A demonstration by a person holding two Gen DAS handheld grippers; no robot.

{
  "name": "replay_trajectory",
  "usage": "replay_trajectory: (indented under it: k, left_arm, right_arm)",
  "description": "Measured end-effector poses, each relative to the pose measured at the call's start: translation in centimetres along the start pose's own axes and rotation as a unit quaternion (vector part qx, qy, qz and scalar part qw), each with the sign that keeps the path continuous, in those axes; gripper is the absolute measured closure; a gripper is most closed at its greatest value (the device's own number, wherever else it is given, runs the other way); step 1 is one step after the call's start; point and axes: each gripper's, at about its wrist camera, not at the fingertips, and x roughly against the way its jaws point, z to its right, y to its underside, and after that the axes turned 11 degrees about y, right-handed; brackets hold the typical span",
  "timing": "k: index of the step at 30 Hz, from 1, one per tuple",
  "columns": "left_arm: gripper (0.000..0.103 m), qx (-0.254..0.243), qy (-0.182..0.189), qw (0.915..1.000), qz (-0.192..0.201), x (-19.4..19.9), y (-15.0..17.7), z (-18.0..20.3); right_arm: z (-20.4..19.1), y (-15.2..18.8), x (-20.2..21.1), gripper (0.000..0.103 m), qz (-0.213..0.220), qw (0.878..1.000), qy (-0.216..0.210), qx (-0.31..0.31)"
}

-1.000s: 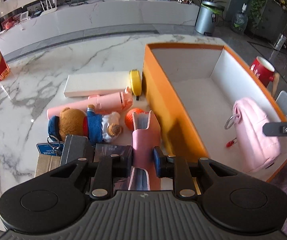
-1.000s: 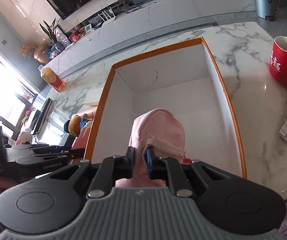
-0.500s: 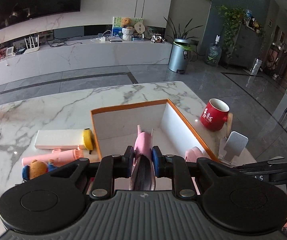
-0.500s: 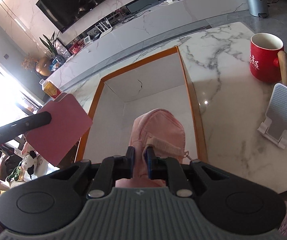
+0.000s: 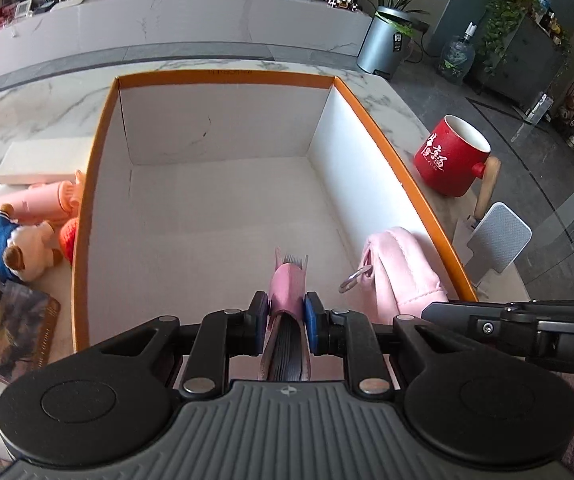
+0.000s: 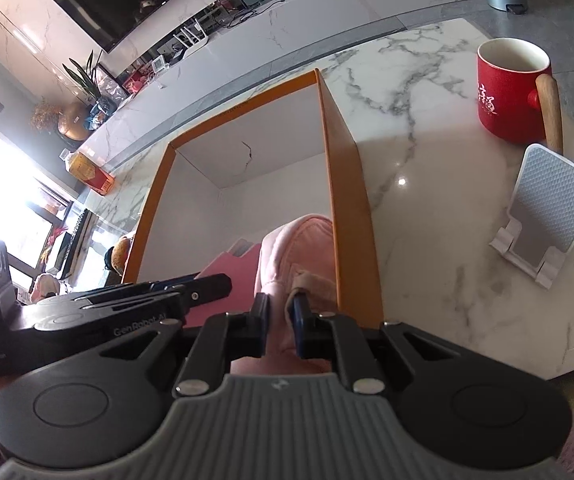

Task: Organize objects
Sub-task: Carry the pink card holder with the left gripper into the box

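My left gripper [image 5: 286, 316] is shut on a pink notebook [image 5: 289, 280], held edge-up over the near part of the orange-rimmed white box [image 5: 223, 76]. My right gripper [image 6: 280, 322] is shut on a pink pouch [image 6: 299, 252] that rests in the box's near right corner against the wall [image 6: 347, 200]. The pouch [image 5: 395, 268] with its metal ring shows in the left wrist view, and the notebook [image 6: 227, 276] and the left gripper [image 6: 207, 286] show in the right wrist view.
Left of the box lie a teddy bear [image 5: 3, 240], a pink bottle [image 5: 35, 204], an orange ball [image 5: 68, 236], a white flat box [image 5: 43, 156] and dark books [image 5: 11, 328]. Right of it stand a red mug [image 5: 451, 156] and a white phone stand [image 5: 495, 240].
My left gripper lifted the pink notebook from the table left of the box and carried it right and down into the box. My right gripper shifted the pouch toward the right wall.
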Motion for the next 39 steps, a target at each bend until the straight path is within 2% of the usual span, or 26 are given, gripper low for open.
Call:
replay_trajectory:
  k: [7,13,20,21,23,24,28,33,34,39]
  left_arm:
    - [0.08,0.039,0.034,0.9984,-0.022,-0.6,0.4,0.3]
    - [0.08,0.059,0.047,0.9965,-0.037,-0.8,0.8,0.1]
    - [0.08,0.079,0.062,0.9938,-0.047,-1.2,0.6,0.4]
    - [0.08,0.081,0.066,0.9934,-0.048,-1.2,0.6,0.5]
    - [0.08,0.083,0.073,0.9928,-0.047,-1.2,0.3,0.8]
    - [0.08,0.084,0.076,0.9925,-0.046,-1.1,0.3,1.0]
    - [0.08,0.098,0.097,0.9895,-0.043,-1.0,0.0,1.4]
    - [0.079,0.12,0.102,0.9857,-0.061,-2.1,0.7,1.5]
    - [0.079,0.127,0.107,0.9845,-0.059,-2.2,0.9,1.4]
    - [0.078,0.149,0.122,0.9798,-0.055,-2.5,0.9,0.9]
  right_arm:
    - [-0.4,0.1,-0.2,0.087,-0.013,0.999,0.024,0.028]
    - [-1.0,0.5,1.1,0.078,0.014,0.995,0.074,0.072]
    - [0.4,0.4,3.3,0.08,0.038,0.996,0.058,0.052]
    - [0.5,0.5,3.5,0.079,0.042,0.996,0.062,0.049]
    - [0.8,0.5,4.1,0.063,0.056,0.994,0.075,0.047]
    - [0.9,0.5,4.2,0.064,0.061,0.994,0.08,0.046]
    - [1.8,0.3,3.8,0.064,0.044,0.995,0.084,0.03]
    - [2.3,0.4,2.8,0.06,0.018,0.999,0.049,0.01]
    - [2.2,0.4,2.6,0.055,0.013,0.998,0.053,0.013]
    - [2.3,0.4,0.9,0.055,-0.015,0.996,0.078,0.03]
